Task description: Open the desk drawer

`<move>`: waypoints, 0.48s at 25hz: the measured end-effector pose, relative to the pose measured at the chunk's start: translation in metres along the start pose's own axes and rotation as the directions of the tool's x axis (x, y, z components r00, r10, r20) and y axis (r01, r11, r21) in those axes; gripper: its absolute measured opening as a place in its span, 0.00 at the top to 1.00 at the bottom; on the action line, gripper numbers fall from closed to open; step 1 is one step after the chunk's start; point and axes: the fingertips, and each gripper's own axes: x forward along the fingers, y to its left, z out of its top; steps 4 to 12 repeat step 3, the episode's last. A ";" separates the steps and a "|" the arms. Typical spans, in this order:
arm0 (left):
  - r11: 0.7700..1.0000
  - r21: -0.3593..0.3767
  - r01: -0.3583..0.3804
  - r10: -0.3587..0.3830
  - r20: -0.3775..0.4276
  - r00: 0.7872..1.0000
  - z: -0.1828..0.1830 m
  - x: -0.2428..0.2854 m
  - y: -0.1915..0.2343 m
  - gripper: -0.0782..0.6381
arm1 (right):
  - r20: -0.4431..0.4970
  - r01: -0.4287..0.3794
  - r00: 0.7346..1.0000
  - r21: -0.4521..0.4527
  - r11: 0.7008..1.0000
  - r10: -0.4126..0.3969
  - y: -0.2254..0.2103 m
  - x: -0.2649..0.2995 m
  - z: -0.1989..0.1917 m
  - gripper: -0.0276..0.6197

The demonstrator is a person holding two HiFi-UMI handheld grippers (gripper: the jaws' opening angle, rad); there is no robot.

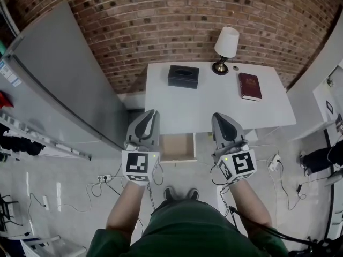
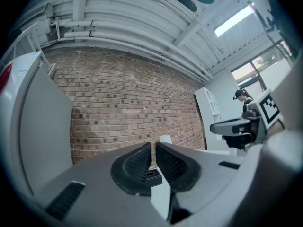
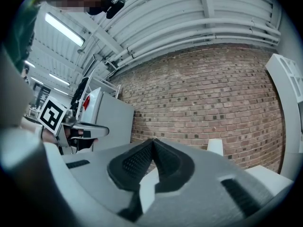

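In the head view a white desk (image 1: 214, 108) stands against a brick wall. Its drawer (image 1: 177, 146) is pulled out under the front edge, showing a bare wooden inside. My left gripper (image 1: 151, 113) hovers above the desk's front left, just left of the drawer, jaws shut and holding nothing. My right gripper (image 1: 218, 116) hovers to the drawer's right, also shut and holding nothing. In the left gripper view the left gripper (image 2: 153, 146) points level at the wall, pads almost touching. The right gripper (image 3: 152, 141) does the same in the right gripper view.
On the desk are a black tissue box (image 1: 183, 76), a lamp (image 1: 225, 47) and a red book (image 1: 250, 86). A tall grey panel (image 1: 64, 74) stands at the left. Cables and a power strip (image 1: 103, 178) lie on the floor. A white cabinet (image 1: 328, 98) is at the right.
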 end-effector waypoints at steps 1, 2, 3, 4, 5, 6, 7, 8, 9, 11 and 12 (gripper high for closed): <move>1.000 0.000 0.000 0.000 -0.002 1.000 0.000 0.001 -0.002 0.85 | 0.001 -0.002 1.000 0.000 1.000 0.002 -0.002 -0.001 0.000 0.96; 1.000 0.000 0.000 0.000 -0.004 1.000 -0.001 0.001 -0.004 0.85 | 0.003 -0.004 1.000 -0.001 1.000 0.004 -0.003 -0.002 0.000 0.96; 1.000 0.000 -0.001 0.001 -0.007 1.000 -0.002 0.002 -0.006 0.85 | 0.004 -0.006 1.000 -0.001 1.000 0.006 -0.005 -0.003 0.000 0.96; 1.000 0.000 -0.001 0.001 -0.007 1.000 -0.002 0.002 -0.006 0.85 | 0.004 -0.006 1.000 -0.001 1.000 0.006 -0.005 -0.003 0.000 0.96; 1.000 0.000 -0.001 0.001 -0.007 1.000 -0.002 0.002 -0.006 0.85 | 0.004 -0.006 1.000 -0.001 1.000 0.006 -0.005 -0.003 0.000 0.96; 1.000 0.000 -0.001 0.001 -0.007 1.000 -0.002 0.002 -0.006 0.85 | 0.004 -0.006 1.000 -0.001 1.000 0.006 -0.005 -0.003 0.000 0.96; 1.000 0.000 -0.001 0.001 -0.007 1.000 -0.002 0.002 -0.006 0.85 | 0.004 -0.006 1.000 -0.001 1.000 0.006 -0.005 -0.003 0.000 0.96; 1.000 0.000 -0.001 0.001 -0.007 1.000 -0.002 0.002 -0.006 0.85 | 0.004 -0.006 1.000 -0.001 1.000 0.006 -0.005 -0.003 0.000 0.96; 1.000 0.000 -0.001 0.001 -0.007 1.000 -0.002 0.002 -0.006 0.85 | 0.004 -0.006 1.000 -0.001 1.000 0.006 -0.005 -0.003 0.000 0.96; 1.000 0.000 -0.001 0.001 -0.007 1.000 -0.002 0.002 -0.006 0.85 | 0.004 -0.006 1.000 -0.001 1.000 0.006 -0.005 -0.003 0.000 0.96; 1.000 0.000 -0.001 0.001 -0.007 1.000 -0.002 0.002 -0.006 0.85 | 0.004 -0.006 1.000 -0.001 1.000 0.006 -0.005 -0.003 0.000 0.96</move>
